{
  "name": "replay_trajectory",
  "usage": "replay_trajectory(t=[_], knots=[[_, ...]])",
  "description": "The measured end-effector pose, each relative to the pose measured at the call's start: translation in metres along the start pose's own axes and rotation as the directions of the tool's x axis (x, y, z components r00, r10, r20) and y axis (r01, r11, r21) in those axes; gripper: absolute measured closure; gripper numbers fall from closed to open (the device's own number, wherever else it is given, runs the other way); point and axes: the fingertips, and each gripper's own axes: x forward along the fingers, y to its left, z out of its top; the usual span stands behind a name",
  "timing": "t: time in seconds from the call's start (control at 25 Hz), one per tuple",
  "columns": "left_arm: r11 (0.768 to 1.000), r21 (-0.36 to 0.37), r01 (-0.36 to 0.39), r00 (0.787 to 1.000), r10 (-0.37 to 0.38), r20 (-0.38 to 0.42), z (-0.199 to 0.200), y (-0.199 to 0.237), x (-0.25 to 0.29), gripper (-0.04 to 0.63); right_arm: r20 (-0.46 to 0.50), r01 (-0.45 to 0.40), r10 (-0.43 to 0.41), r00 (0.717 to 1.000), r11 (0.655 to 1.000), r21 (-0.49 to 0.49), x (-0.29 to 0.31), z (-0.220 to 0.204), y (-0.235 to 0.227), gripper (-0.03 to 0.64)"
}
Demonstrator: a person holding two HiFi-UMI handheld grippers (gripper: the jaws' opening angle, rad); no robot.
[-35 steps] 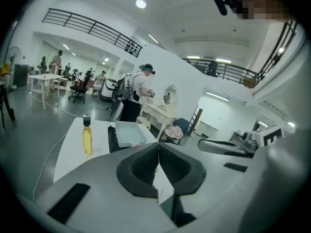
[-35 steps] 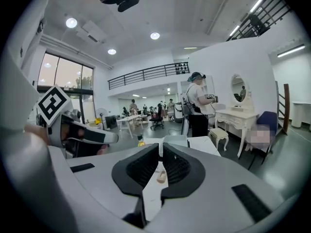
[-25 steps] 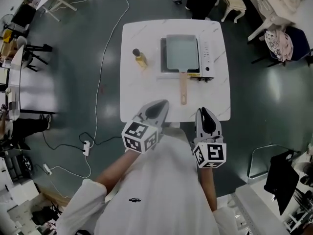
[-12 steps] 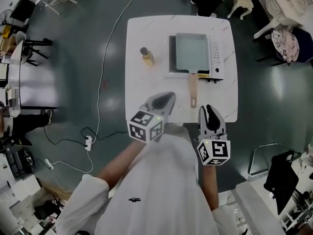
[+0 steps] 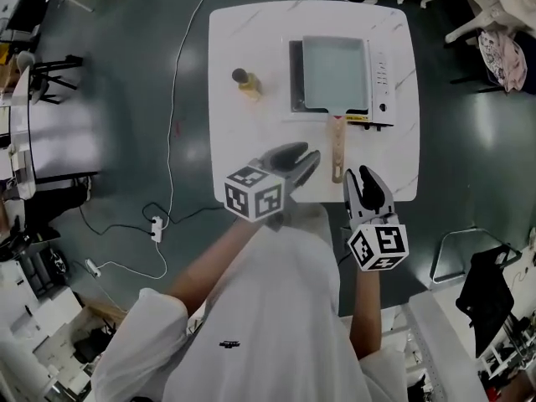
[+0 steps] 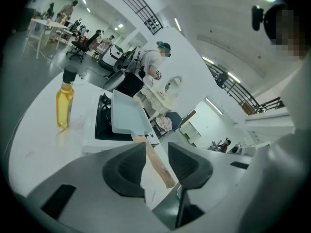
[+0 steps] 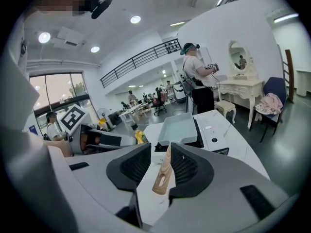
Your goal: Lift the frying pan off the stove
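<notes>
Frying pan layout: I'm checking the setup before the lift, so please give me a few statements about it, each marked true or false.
1. The frying pan sits on the stove. True.
2. The bottle stands to the right of the stove. False: it stands to the stove's left.
3. The pan's wooden handle juts out past the stove. True.
4. The right tool grips the handle. False: its jaws are opening and its pads are not pressing on the handle.
</notes>
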Motion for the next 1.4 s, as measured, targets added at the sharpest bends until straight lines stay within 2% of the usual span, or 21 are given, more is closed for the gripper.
replay_trajectory(t=[0.12,0.2,0.32,0.44,0.64,0.8,0.92,1.08,1.28,1.4], knots=[[1.000,0.013,-0.016,0.999,0.016,-0.035,-0.007,0.011,0.016,0.471,-0.020,-0.013,0.013,1.000,1.000,0.027,0.008,-0.010,-0.008,0.518],[1.000,-0.007,-0.005,0.998,0.005,-0.055,-0.011,0.015,0.026,0.437,-0.040,-0.030,0.032,0.999,0.999,0.037,0.013,-0.016,-0.009,0.510],[0.996,-0.080,0.041,0.997,-0.046,-0.067,-0.014,0.021,0.043,0.425,-0.064,-0.061,0.065,0.996,0.996,0.068,0.022,-0.025,-0.013,0.497],[0.981,-0.179,0.077,0.993,-0.091,-0.068,-0.019,0.028,0.061,0.423,-0.086,-0.091,0.100,0.991,0.990,0.108,0.029,-0.034,-0.018,0.494],[0.964,-0.244,0.109,0.987,-0.134,-0.087,-0.027,0.037,0.083,0.417,-0.131,-0.133,0.152,0.980,0.980,0.146,0.038,-0.047,-0.023,0.491],[0.953,-0.262,0.150,0.978,-0.183,-0.105,-0.028,0.034,0.095,0.417,-0.178,-0.176,0.211,0.961,0.966,0.191,0.047,-0.058,-0.022,0.478],[0.953,-0.261,0.152,0.975,-0.188,-0.118,-0.030,0.033,0.103,0.421,-0.220,-0.203,0.252,0.942,0.953,0.223,0.053,-0.067,-0.018,0.471],[0.949,-0.270,0.164,0.968,-0.207,-0.141,-0.034,0.035,0.110,0.416,-0.266,-0.207,0.273,0.925,0.946,0.251,0.060,-0.077,-0.016,0.465],[0.927,-0.310,0.211,0.947,-0.273,-0.171,-0.038,0.033,0.114,0.409,-0.310,-0.201,0.284,0.907,0.940,0.274,0.065,-0.084,-0.018,0.465],[0.921,-0.323,0.217,0.940,-0.286,-0.184,-0.042,0.033,0.118,0.394,-0.340,-0.201,0.290,0.895,0.940,0.274,0.067,-0.088,-0.017,0.463]])
